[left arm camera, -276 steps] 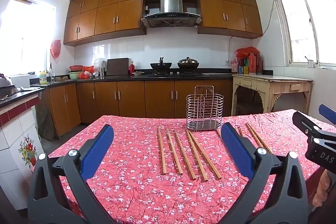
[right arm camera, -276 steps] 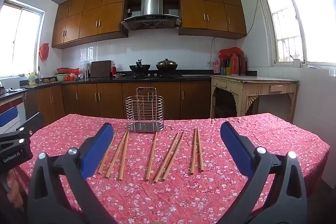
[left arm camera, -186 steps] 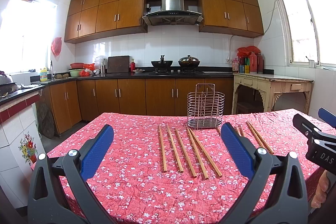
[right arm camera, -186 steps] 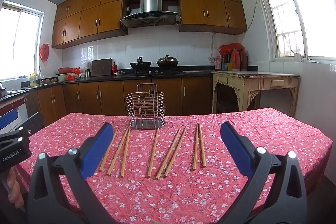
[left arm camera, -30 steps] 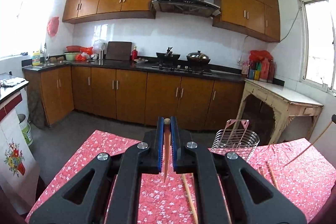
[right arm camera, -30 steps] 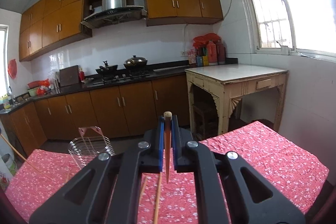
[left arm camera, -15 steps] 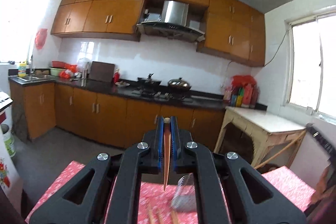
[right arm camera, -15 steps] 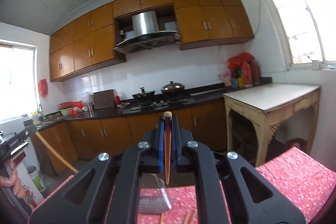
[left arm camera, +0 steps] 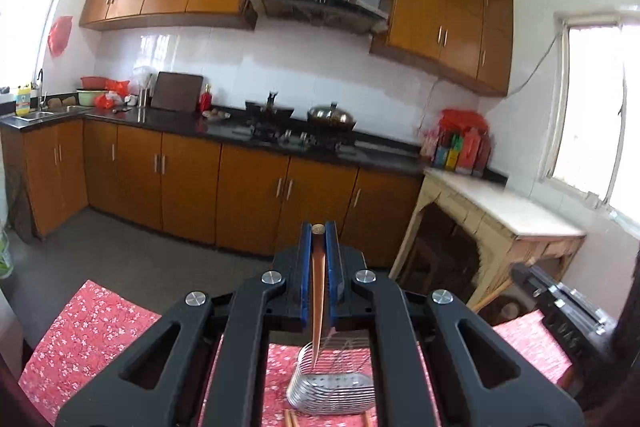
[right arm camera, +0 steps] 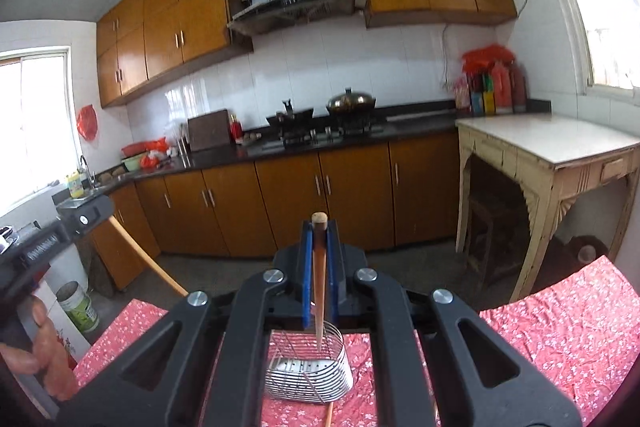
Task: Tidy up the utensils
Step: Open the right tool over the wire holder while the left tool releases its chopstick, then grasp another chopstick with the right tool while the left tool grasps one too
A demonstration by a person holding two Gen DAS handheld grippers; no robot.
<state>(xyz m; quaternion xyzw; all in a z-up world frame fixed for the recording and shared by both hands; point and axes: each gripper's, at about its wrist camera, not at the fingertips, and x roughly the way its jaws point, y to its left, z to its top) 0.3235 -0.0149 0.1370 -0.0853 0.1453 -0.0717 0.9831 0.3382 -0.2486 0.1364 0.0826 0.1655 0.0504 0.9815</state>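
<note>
My left gripper (left arm camera: 319,233) is shut on a wooden chopstick (left arm camera: 317,299) that points down over the wire utensil holder (left arm camera: 332,387) on the red floral tablecloth (left arm camera: 88,331). My right gripper (right arm camera: 319,227) is shut on another chopstick (right arm camera: 319,291), its tip hanging over the open top of the same holder (right arm camera: 308,367). The left gripper with its chopstick (right arm camera: 148,263) shows at the left edge of the right wrist view. The right gripper (left arm camera: 560,311) shows at the right edge of the left wrist view. Ends of other chopsticks (left arm camera: 290,419) lie on the cloth in front of the holder.
Behind the table run brown kitchen cabinets (left arm camera: 248,195) with a dark counter, stove and pots. A cream side table (right arm camera: 548,155) stands at the right under a window. A can (right arm camera: 78,307) stands on the floor at the left.
Both grippers have tilted down toward the table, so the holder now sits right under both chopstick tips. Earlier, both grippers were open above the chopsticks laid on the cloth.
</note>
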